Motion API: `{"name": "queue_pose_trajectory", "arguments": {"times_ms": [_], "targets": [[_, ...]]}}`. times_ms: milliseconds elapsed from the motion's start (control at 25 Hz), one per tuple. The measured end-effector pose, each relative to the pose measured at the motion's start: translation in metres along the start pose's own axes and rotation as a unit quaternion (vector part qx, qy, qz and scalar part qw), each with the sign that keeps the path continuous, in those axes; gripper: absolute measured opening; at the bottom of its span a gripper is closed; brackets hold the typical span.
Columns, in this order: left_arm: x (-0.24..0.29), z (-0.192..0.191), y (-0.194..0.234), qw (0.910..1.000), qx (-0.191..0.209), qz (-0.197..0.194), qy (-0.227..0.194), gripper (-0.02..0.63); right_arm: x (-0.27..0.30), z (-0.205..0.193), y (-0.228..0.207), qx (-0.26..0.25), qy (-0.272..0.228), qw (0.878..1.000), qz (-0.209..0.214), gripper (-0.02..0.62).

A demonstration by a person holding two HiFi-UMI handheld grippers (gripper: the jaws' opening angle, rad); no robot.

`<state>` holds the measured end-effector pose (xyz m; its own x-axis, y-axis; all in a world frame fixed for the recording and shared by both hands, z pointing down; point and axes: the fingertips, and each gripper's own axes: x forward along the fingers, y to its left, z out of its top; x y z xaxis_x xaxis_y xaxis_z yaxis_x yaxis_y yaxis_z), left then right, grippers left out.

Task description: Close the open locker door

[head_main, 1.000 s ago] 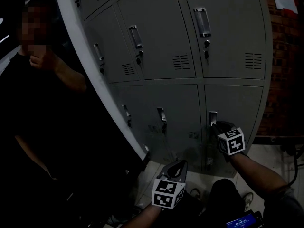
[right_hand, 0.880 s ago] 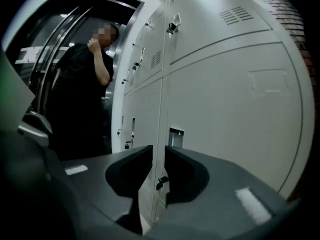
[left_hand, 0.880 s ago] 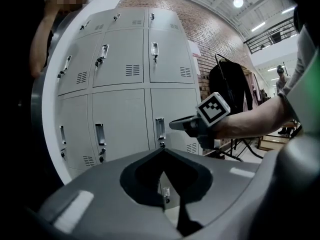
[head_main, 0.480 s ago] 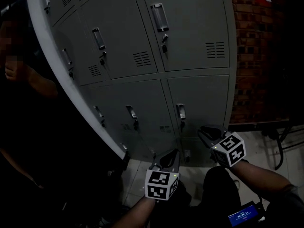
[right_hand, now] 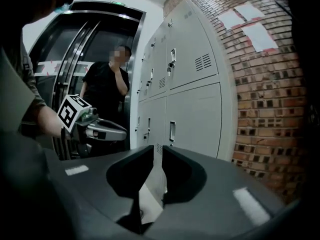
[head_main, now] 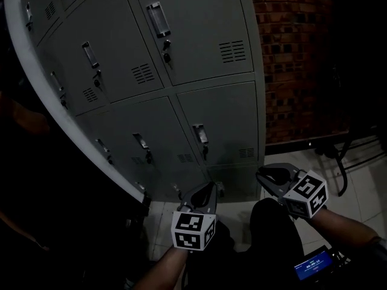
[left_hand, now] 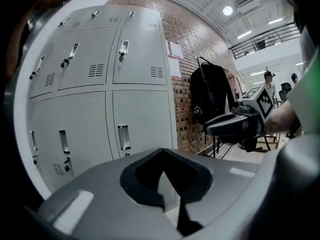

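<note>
Both clear of locker door (head_main: 224, 122): left gripper (head_main: 212, 188) fingers closed, right gripper (head_main: 260, 174) seemingly parted.

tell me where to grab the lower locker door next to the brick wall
Probably its pull handle, by the door's left edge above the lock. It is a narrow upright strip, so come straight at the door front, one jaw either side.

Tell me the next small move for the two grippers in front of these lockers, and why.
Probably none toward the lockers: just lower both grippers to rest. Every locker door in view, including the bottom right door, sits flush in its frame, and the left gripper and right gripper hang clear of them with nothing between their jaws. The closing looks done.
</note>
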<state>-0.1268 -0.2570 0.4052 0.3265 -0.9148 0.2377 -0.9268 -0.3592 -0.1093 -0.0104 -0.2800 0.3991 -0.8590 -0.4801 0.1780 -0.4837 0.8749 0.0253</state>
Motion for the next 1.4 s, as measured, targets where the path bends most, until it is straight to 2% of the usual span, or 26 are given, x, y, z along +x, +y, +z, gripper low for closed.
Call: {"name": "queue_pose_trajectory", "arguments": {"times_ms": [200, 480, 640, 960, 1400], "targets": [[-0.010, -0.002, -0.012, 0.9999, 0.012, -0.008, 0.004, 0.000, -0.022, -0.003, 0.011, 0.016, -0.003, 1.000, 0.024, 0.052], [-0.022, -0.012, -0.032, 0.9997, -0.007, -0.025, 0.003, 0.000, -0.047, 0.004, 0.026, 0.031, -0.022, 0.998, 0.042, 0.035], [-0.031, -0.015, -0.047, 0.9995, -0.006, -0.032, 0.001, 0.000, -0.069, -0.003, 0.034, 0.033, -0.023, 0.999, 0.034, 0.009], [-0.042, -0.012, -0.074, 0.9989, 0.001, -0.046, -0.001, 0.000, -0.100, -0.019, 0.044, 0.040, -0.013, 0.999, 0.020, 0.008], [-0.044, -0.013, -0.069, 0.9992, -0.003, -0.041, 0.001, 0.000, -0.100, -0.019, 0.045, 0.031, -0.004, 0.999, 0.014, 0.006]]}}
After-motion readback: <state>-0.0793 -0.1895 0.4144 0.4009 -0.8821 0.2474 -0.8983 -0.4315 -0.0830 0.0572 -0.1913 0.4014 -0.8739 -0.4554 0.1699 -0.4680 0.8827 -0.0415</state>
